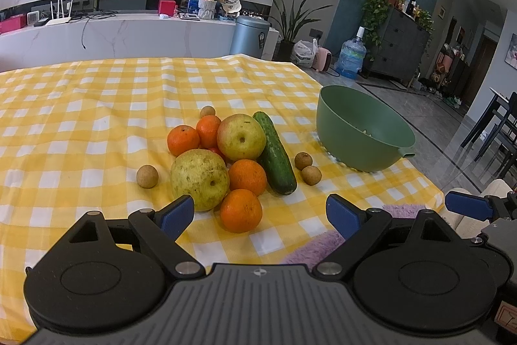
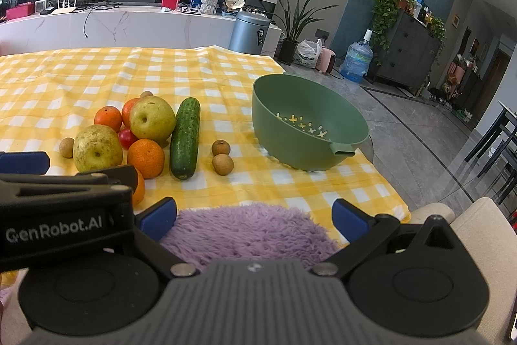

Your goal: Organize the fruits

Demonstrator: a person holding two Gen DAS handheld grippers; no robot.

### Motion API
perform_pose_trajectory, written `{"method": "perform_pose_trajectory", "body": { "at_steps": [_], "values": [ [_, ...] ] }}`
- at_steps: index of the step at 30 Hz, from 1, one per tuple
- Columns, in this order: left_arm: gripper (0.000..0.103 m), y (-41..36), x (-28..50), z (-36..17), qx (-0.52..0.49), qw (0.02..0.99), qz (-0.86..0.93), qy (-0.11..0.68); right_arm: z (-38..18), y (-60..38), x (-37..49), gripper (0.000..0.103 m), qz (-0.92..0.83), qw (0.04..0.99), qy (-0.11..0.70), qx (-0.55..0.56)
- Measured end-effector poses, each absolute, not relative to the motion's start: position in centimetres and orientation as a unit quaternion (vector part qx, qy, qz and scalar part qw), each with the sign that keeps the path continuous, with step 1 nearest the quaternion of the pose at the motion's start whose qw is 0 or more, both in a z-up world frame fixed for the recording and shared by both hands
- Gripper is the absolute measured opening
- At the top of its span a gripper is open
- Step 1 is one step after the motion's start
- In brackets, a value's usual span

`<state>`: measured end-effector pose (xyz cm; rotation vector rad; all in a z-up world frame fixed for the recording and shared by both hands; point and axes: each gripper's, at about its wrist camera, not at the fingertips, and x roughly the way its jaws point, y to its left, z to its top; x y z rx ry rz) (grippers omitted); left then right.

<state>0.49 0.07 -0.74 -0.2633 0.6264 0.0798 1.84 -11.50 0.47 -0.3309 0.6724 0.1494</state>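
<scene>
While the left gripper [image 1: 260,212] hangs low in the left wrist view, jaws spread wide and holding nothing, the fruit pile sits mid-frame on the yellow checked cloth [image 1: 80,105]: two pears [image 1: 199,180], oranges [image 1: 240,210], a cucumber [image 1: 274,153], loose longans [image 1: 147,176]. Green bowl [image 1: 362,131] stands apart at right.

Right wrist view: right gripper [image 2: 255,217] gapes open and empty over a purple fuzzy mat [image 2: 248,235] at bottom centre. Fruit lies at left of frame, bowl at centre right, cucumber between them.
</scene>
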Motion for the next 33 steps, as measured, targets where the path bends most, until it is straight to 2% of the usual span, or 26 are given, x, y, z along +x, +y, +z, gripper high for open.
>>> {"method": "perform_pose_trajectory", "body": {
  "at_steps": [7,10,13,16,18,20,25,29,33],
  "values": [
    [0.103,0.6,0.0,-0.6,-0.153,0.943,0.022,0.296,0.9,-11.7,1.9,0.099,0.081,0.932,0.324,-0.142],
    [0.097,1.3,0.3,-0.1,-0.157,0.944,0.019,0.29,1.2,-11.9,2.3,0.098,0.078,0.931,0.332,-0.13],
    [0.097,2.1,0.4,0.4,-0.168,0.946,0.023,0.276,1.4,-12.1,3.3,0.093,0.079,0.928,0.347,-0.111],
    [0.097,3.2,0.5,0.9,-0.178,0.946,0.036,0.267,1.8,-12.3,4.3,0.092,0.098,0.923,0.359,-0.098],
    [0.095,4.2,0.6,1.0,-0.183,0.945,0.053,0.264,2.4,-12.1,5.1,0.088,0.104,0.923,0.36,-0.089],
    [0.088,5.6,1.0,0.8,-0.191,0.94,0.071,0.273,3.1,-11.8,5.9,0.084,0.117,0.922,0.362,-0.071],
    [0.079,10.0,1.8,-0.3,-0.235,0.919,0.116,0.295,4.8,-9.7,9.8,0.08,0.143,0.911,0.386,0.009],
    [0.078,12.4,1.8,-1.2,-0.27,0.905,0.126,0.305,4.8,-7.2,13.7,0.069,0.173,0.888,0.421,0.069],
    [0.078,12.7,1.9,-1.9,-0.289,0.898,0.114,0.312,2.5,-5.2,17.3,0.06,0.165,0.855,0.479,0.108]
  ]
}}
